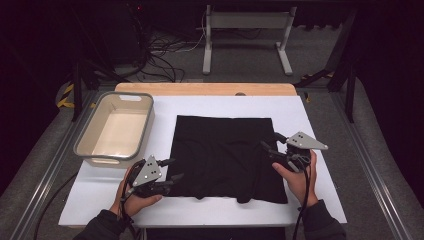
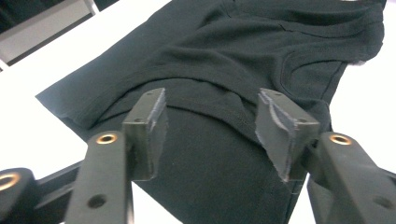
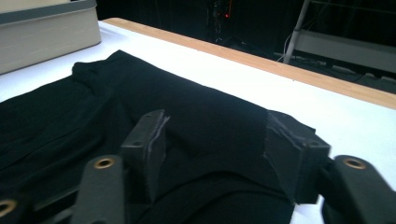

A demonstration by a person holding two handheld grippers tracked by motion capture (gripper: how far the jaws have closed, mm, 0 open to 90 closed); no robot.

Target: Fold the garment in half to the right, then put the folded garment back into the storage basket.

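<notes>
A black garment (image 1: 222,155) lies folded into a rough square on the white table top (image 1: 310,120). My left gripper (image 1: 176,169) sits at the cloth's near left edge, jaws apart and pointing over the fabric. In the left gripper view the left gripper (image 2: 210,100) stands open above a folded seam of the garment (image 2: 233,46), with nothing pinched. My right gripper (image 1: 269,140) is at the cloth's right edge, pointing left across it. In the right gripper view the right gripper (image 3: 212,121) is open too, with the garment (image 3: 93,107) spread beneath and beyond the pads.
A beige plastic bin (image 1: 116,127) stands on the table's far left, also seen as the bin (image 3: 46,32) in the right gripper view. A wooden strip (image 1: 205,89) runs along the far edge. Cables and a white frame (image 1: 247,35) lie on the floor beyond.
</notes>
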